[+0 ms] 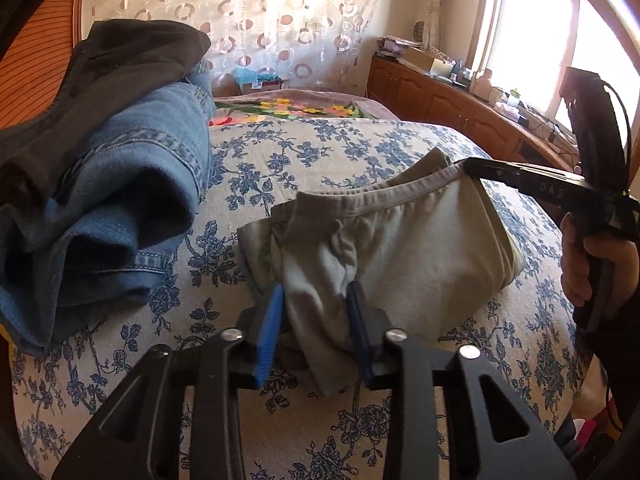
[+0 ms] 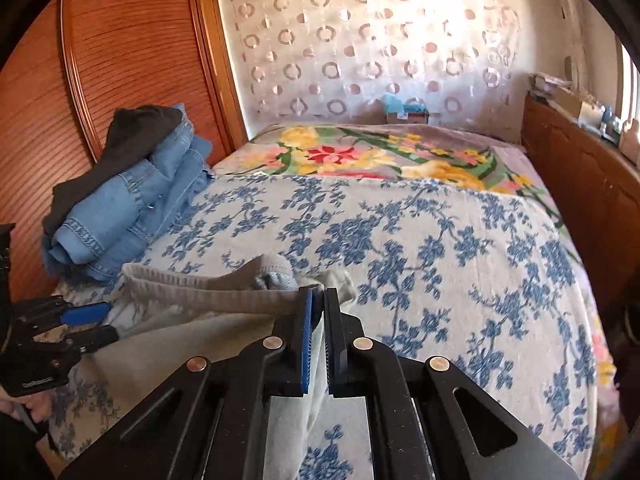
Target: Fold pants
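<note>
The bed with the white-and-blue flowered cover [image 2: 460,248] carries everything here, and most of it is bare: the whole middle and right side, up to the bright yellow-and-red floral blanket [image 2: 360,156] at the far end, is open room. The left edge is the tight side. A stack of folded blue denim jeans with a dark garment on top [image 2: 132,196] sits along it against the ribbed wooden wardrobe door [image 2: 120,60], and a wooden cabinet [image 2: 592,184] runs close along the bed's right edge.

The floppy pale grey-beige cotton pants [image 1: 400,248] lie bunched near the bed's near edge, left of centre, just beside the jeans stack.

The right gripper [image 2: 319,332] is pinched almost closed on the ribbed waistband at one end, fabric clamped between its blue pads. The left gripper [image 1: 316,320] is at a narrow-ish gap around a thick gather of cloth at the other end, and the pads look to be pressing into it, so I'd call that a hold.

What could go wrong:
- The left side has a fat wad, not a clean edge, so layers could slip out when lifted and the fold ends up crooked.
- The right grip is shallow on the waistband, so a sharp tug could pop it free.
- Swinging left risks knocking the jeans stack.
- Pulling toward the near edge could drag the pants off the bed.
</note>
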Action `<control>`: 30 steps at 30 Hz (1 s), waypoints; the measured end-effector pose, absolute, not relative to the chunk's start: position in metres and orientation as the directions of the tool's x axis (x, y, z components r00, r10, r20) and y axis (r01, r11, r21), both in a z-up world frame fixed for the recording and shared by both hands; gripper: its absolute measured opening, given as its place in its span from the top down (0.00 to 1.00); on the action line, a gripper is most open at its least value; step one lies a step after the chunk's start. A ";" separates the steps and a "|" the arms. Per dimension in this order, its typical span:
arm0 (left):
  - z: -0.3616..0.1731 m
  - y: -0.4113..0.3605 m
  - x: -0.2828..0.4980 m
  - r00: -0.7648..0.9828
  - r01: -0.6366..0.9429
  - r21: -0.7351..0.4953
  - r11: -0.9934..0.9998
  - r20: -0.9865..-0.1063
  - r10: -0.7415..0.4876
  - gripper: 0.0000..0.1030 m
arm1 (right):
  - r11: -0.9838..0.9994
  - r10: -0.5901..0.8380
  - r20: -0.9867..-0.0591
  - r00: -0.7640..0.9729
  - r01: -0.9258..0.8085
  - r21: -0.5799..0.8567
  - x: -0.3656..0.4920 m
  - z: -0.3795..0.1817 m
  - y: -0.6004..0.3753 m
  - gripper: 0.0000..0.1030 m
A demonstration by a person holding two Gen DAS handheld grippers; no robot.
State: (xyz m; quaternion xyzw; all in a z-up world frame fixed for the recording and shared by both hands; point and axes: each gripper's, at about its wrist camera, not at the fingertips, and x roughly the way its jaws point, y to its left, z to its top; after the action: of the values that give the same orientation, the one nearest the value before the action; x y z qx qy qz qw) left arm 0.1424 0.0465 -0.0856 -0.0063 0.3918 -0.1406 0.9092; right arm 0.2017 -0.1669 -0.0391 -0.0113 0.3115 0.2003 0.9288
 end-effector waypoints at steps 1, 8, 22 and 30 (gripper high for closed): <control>-0.086 0.047 0.143 0.652 0.253 -0.122 0.960 -0.711 -0.263 0.73 | 0.921 0.363 -0.587 0.724 -0.373 0.109 0.201 -0.039 -0.168 0.90; -0.076 0.049 0.140 0.687 0.247 -0.117 0.962 -0.678 -0.259 0.93 | 0.904 0.385 -0.609 0.693 -0.415 0.099 0.175 -0.039 -0.173 0.67; -0.069 0.062 0.135 0.710 0.195 -0.108 0.975 -0.670 -0.217 0.90 | 0.861 0.437 -0.646 0.626 -0.499 0.099 0.130 -0.050 -0.182 0.66; -0.073 0.063 0.110 0.703 0.230 -0.101 0.968 -0.670 -0.237 0.54 | 0.852 0.409 -0.671 0.618 -0.522 0.038 0.119 -0.059 -0.177 0.66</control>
State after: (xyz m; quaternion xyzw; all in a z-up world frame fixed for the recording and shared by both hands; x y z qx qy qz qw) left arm 0.1098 0.0630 -0.0726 -0.0048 0.3640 -0.1267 0.9227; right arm 0.1187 -0.1771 -0.0592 -0.0804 0.3512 0.2598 0.8959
